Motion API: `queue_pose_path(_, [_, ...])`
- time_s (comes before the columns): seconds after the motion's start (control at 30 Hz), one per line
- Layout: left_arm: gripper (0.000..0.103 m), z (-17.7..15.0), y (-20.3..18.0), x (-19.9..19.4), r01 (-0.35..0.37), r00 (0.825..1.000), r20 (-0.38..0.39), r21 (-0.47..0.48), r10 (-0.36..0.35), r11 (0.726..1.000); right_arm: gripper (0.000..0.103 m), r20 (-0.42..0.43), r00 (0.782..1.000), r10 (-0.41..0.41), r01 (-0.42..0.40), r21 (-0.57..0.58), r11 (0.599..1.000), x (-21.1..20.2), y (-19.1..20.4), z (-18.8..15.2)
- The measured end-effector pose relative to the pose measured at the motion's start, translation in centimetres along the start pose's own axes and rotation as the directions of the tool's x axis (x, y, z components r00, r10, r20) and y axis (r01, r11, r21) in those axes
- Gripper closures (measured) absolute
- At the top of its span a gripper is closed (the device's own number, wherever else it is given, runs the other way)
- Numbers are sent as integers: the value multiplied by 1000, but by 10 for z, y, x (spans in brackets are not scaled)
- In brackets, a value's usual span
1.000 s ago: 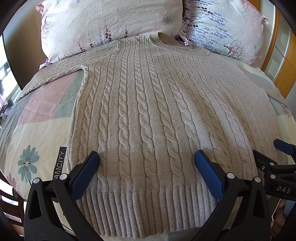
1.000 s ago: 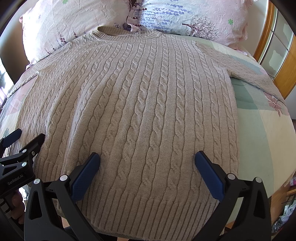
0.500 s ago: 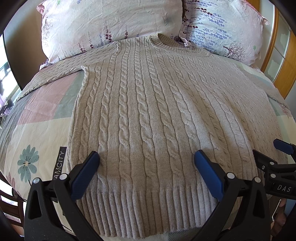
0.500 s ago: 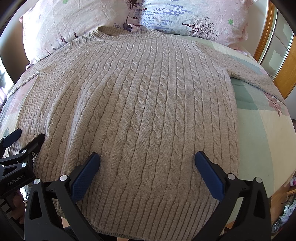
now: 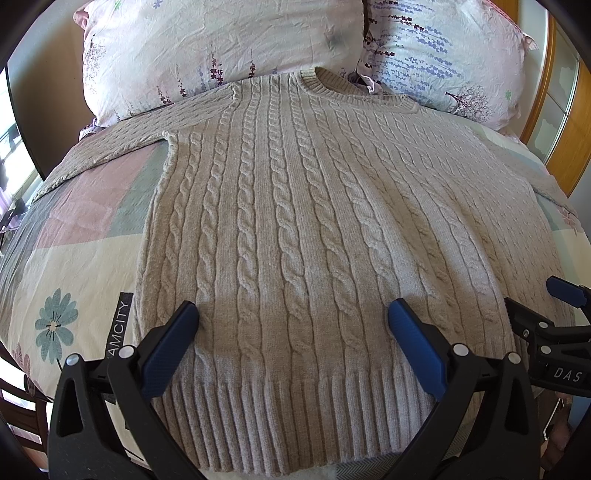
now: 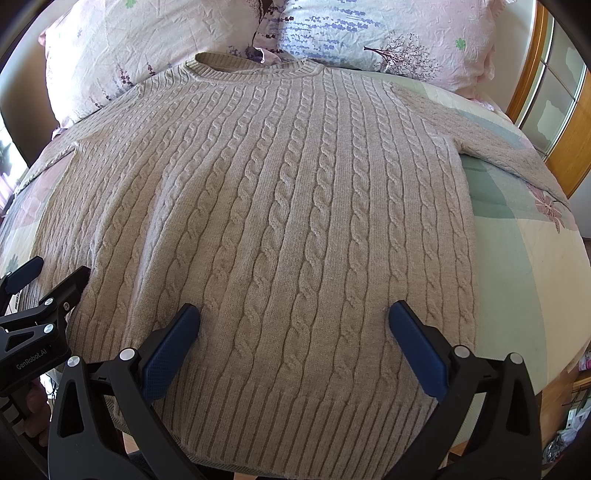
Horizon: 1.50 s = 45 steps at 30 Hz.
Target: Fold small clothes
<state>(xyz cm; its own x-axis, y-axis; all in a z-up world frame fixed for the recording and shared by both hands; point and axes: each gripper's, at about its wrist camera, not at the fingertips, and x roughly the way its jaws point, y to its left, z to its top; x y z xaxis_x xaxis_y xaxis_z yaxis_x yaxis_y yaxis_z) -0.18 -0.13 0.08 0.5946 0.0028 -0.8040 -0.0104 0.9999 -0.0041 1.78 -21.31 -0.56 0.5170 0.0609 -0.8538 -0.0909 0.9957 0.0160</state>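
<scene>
A beige cable-knit sweater (image 5: 295,221) lies flat, face up, on the bed, neck toward the pillows, ribbed hem nearest me; it also shows in the right wrist view (image 6: 280,206). Its sleeves spread out to both sides. My left gripper (image 5: 293,325) is open and empty, hovering over the hem's left half. My right gripper (image 6: 293,325) is open and empty over the hem's right half. Each gripper shows at the edge of the other's view: the right one (image 5: 546,325) and the left one (image 6: 37,295).
Two floral pillows (image 5: 221,48) (image 6: 388,33) lean at the head of the bed. A patchwork quilt (image 5: 74,258) covers the bed. A wooden-framed glass door (image 6: 554,92) stands at the right. The bed's front edge lies just below the hem.
</scene>
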Motion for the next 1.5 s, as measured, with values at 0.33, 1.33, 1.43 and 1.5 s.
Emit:
queue_pose_path(0.33, [2, 0, 0, 0, 0, 1000, 1, 0, 0, 1000, 1, 2, 1000, 0, 0, -1, 1000, -1, 0, 0])
queue_pose_path(1.33, [2, 30, 47, -2, 169, 981, -60, -198, -184, 966, 43, 166, 986, -22, -132, 853, 505, 20, -373, 83])
queue_pose_path(1.43, [2, 42, 74, -11, 111, 994, 18, -312, -111, 943, 44, 163, 985, -53, -141, 946, 292, 38, -442, 73])
queue_pose_path(1.5, [2, 50, 88, -16, 58, 998, 39, -336, -48, 940, 44, 204, 977, -53, -187, 954, 234, 44, -465, 71])
